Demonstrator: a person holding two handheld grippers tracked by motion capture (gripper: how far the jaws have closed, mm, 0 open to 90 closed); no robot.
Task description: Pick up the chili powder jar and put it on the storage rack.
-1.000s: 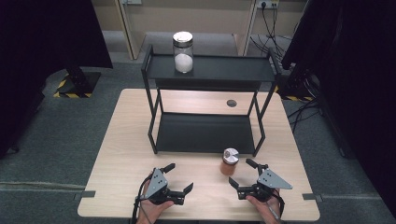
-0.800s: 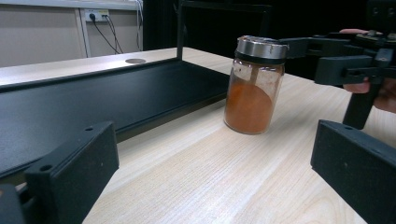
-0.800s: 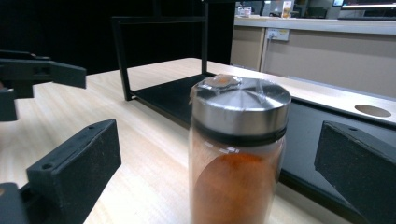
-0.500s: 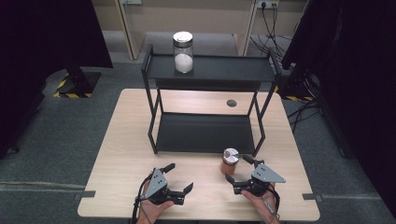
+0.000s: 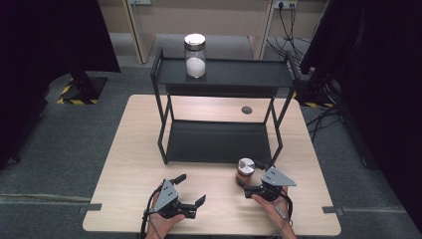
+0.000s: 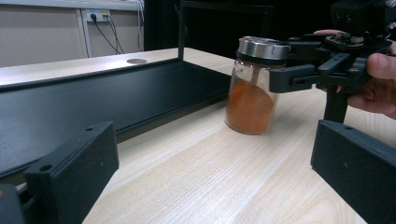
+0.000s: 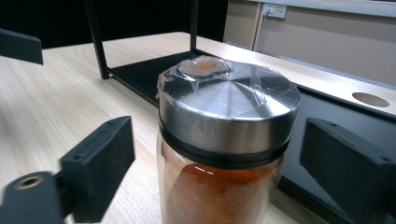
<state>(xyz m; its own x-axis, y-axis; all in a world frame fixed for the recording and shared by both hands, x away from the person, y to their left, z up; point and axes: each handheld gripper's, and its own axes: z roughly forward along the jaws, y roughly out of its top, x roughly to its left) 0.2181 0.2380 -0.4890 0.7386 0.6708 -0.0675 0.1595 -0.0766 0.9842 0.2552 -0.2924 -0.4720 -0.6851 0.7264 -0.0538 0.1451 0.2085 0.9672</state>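
A small glass jar of orange powder point(image 5: 245, 165) with a steel lid stands upright on the table, just in front of the rack's right front leg. My right gripper point(image 5: 248, 178) reaches around it below the lid. Its jaws have just been closing with the jar point(image 7: 229, 107) between them. In the right gripper view a gap still shows at the left jaw, so the right gripper point(image 7: 219, 144) is open. The left gripper view shows the jar point(image 6: 250, 98) from the side with the right gripper point(image 6: 283, 64) at its neck. My left gripper point(image 5: 191, 189) rests open and empty near the table's front edge.
A black two-level metal rack point(image 5: 224, 75) stands mid-table, and its lower shelf point(image 5: 214, 142) is bare. On its top shelf stands a taller glass jar of white powder point(image 5: 195, 62). A round cable hole point(image 5: 247, 110) sits behind the rack. The wooden table point(image 5: 134, 164) has free room front left.
My right gripper has moved forward and left to the orange jar, and its jaws now stand narrower on either side of it. The left gripper and the jar have not moved.
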